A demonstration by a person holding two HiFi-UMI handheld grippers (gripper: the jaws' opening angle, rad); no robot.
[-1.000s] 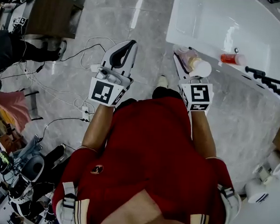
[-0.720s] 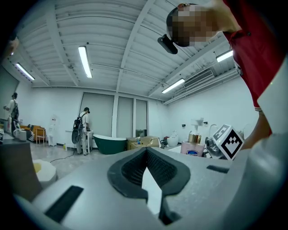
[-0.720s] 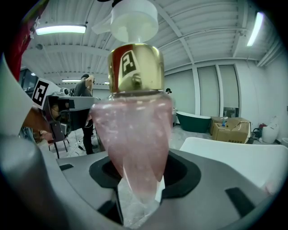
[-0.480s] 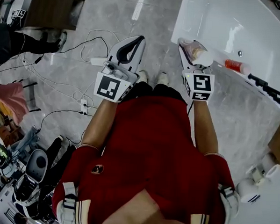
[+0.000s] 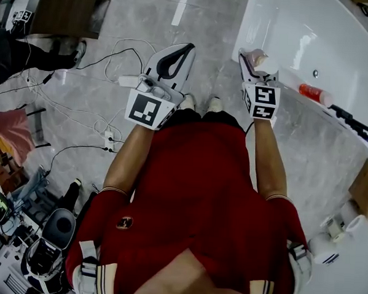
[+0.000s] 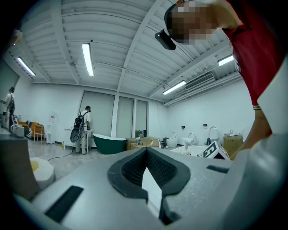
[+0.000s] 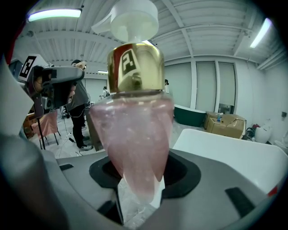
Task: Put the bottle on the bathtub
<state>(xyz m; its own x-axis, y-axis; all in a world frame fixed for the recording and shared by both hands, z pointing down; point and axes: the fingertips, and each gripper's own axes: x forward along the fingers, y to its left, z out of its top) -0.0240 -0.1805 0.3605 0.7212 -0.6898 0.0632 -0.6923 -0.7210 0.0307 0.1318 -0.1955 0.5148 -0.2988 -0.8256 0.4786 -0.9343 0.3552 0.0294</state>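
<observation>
A pink translucent bottle (image 7: 135, 130) with a gold collar and a white pump head stands upright in my right gripper (image 7: 139, 197), whose jaws are shut on its lower body. In the head view the right gripper (image 5: 254, 66) holds the bottle (image 5: 257, 57) just at the near left corner of the white bathtub (image 5: 313, 33). The tub's flat rim (image 7: 225, 152) shows to the right behind the bottle. My left gripper (image 5: 177, 57) hangs over the grey floor left of the tub, jaws shut and empty (image 6: 150, 179).
A small red bottle (image 5: 313, 93) lies on the tub's near rim, beside a black faucet (image 5: 354, 121). Cables and a power strip (image 5: 127, 81) lie on the floor at left, near a brown cabinet (image 5: 62, 11). White toilets (image 5: 326, 249) and a cardboard box (image 5: 366, 190) stand at lower right.
The person has stepped closer to the tub. The right gripper has carried the pink bottle up to the tub's corner; the left gripper moved along, still shut.
</observation>
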